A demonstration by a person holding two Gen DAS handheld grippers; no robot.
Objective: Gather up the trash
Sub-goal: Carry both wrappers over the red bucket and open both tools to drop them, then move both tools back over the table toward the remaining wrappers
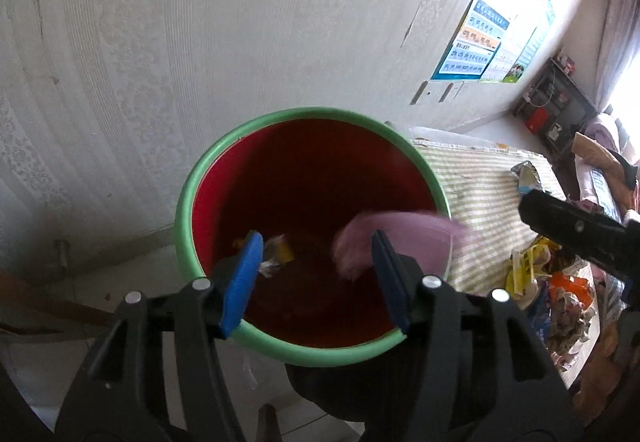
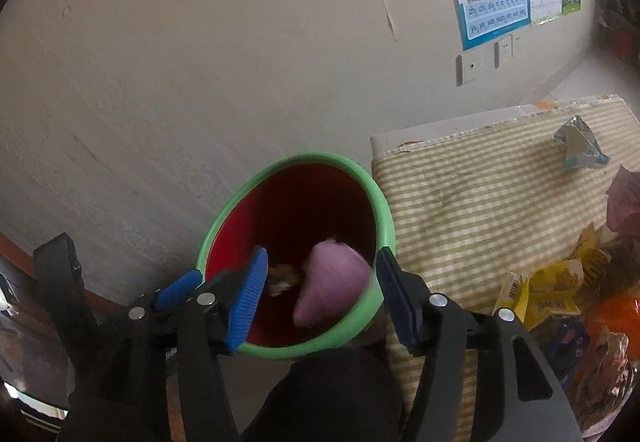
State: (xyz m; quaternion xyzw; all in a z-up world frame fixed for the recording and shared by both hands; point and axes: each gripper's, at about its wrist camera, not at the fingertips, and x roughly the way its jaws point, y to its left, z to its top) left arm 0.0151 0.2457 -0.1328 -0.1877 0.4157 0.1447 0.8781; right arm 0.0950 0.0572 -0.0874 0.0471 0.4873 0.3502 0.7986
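Observation:
A red bin with a green rim (image 1: 188,202) stands on the floor beside the table; it also shows in the right wrist view (image 2: 384,218). A pink piece of trash (image 1: 400,238), blurred, is in the air inside the bin mouth, and shows in the right wrist view (image 2: 332,282) too. Yellow wrappers (image 1: 280,250) lie at the bin's bottom. My left gripper (image 1: 316,278) is open and empty over the bin. My right gripper (image 2: 320,294) is open over the bin, with the pink trash between its fingers but not touching them.
A table with a striped cloth (image 2: 480,202) stands right of the bin. It holds a silver-blue wrapper (image 2: 578,146) and a pile of yellow and orange wrappers (image 2: 560,302). A wall (image 2: 200,62) with posters is behind.

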